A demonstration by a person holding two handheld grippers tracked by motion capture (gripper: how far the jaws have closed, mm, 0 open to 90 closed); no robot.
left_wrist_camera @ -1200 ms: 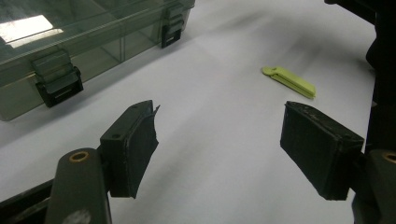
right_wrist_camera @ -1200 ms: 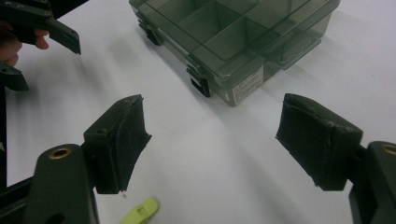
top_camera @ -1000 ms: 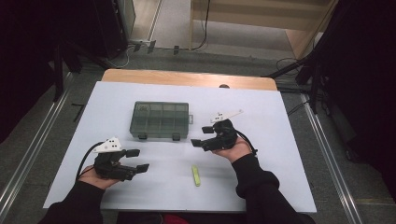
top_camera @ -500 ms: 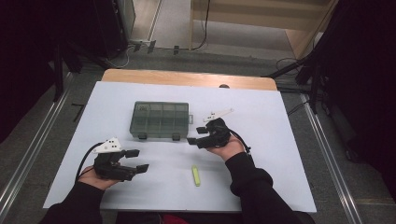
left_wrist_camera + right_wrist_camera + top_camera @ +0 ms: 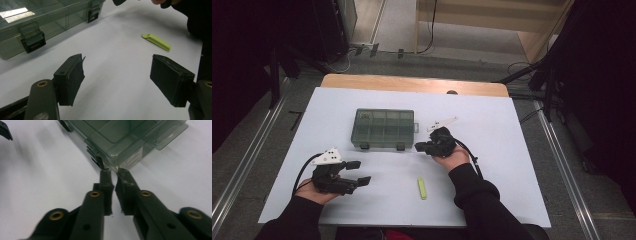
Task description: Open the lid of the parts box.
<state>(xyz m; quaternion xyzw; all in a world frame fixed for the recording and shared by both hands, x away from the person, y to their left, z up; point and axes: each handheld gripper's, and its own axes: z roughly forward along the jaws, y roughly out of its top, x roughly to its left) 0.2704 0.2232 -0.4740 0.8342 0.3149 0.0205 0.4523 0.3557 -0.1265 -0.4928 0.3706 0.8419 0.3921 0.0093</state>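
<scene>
While its latches look fastened, the compartment box (image 5: 384,129) appears empty.

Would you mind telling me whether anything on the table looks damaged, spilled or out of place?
Nothing stands out. The compartment box sits flat and latched on the white table, the green clip lies alone in front, and nothing is spilled. The left gripper has slightly ragged pad edges.

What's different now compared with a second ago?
The right gripper has moved left toward the box's near right corner, and its jaws have just closed; they are now shut, with nothing between them, tips right at that corner. The left gripper stayed put, jaws open. The box and the green clip have not moved.
</scene>
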